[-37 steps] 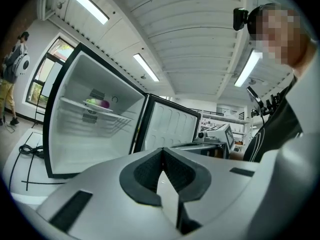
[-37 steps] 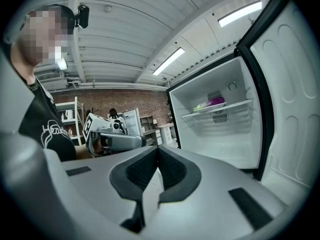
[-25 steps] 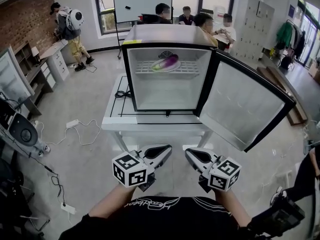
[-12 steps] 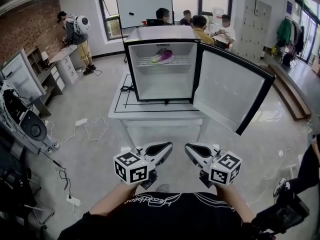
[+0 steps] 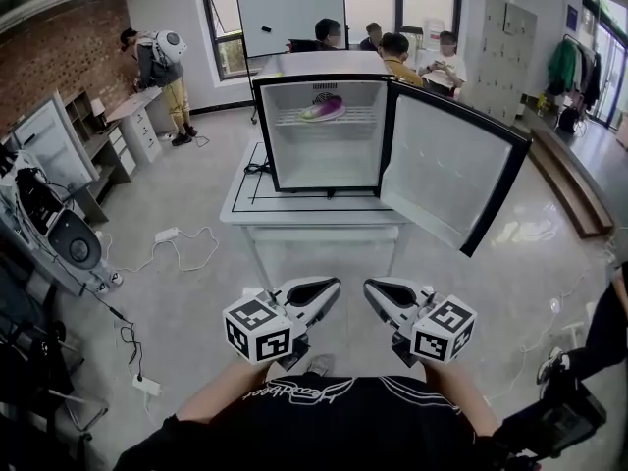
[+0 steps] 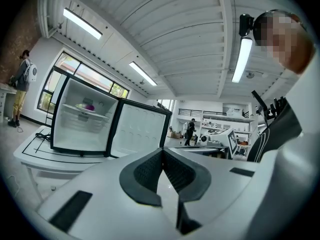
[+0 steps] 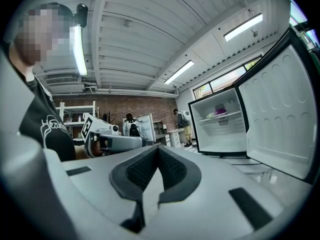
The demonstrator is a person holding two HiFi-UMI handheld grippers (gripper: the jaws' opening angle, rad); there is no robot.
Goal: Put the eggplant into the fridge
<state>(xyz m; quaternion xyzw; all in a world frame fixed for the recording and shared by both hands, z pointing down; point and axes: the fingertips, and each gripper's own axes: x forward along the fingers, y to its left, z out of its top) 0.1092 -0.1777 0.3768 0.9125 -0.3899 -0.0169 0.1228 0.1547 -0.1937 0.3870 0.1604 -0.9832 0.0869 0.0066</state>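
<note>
Pinched fully together with nothing in them, both left gripper (image 5: pixel 319 295) and right gripper (image 5: pixel 385 298), side by side low over the grey floor (image 5: pixel 186 194). Straight ahead, well apart from the fingertips: white table (image 5: pixel 240 209) carrying the fridge (image 5: pixel 263 135), door (image 5: pixel 446 180) swung wide to the right. Eggplant (image 5: pixel 327 108) already up on the top shelf (image 5: pixel 343 122) inside. Further back, whiteboard (image 5: pixel 289 13) and people (image 5: pixel 397 52); brick wall (image 5: pixel 69 57) off to the left.

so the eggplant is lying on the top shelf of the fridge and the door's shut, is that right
Not quite: the door of the fridge stands wide open, swung out to the right, as the head view shows. The eggplant does lie on the top shelf.
</note>
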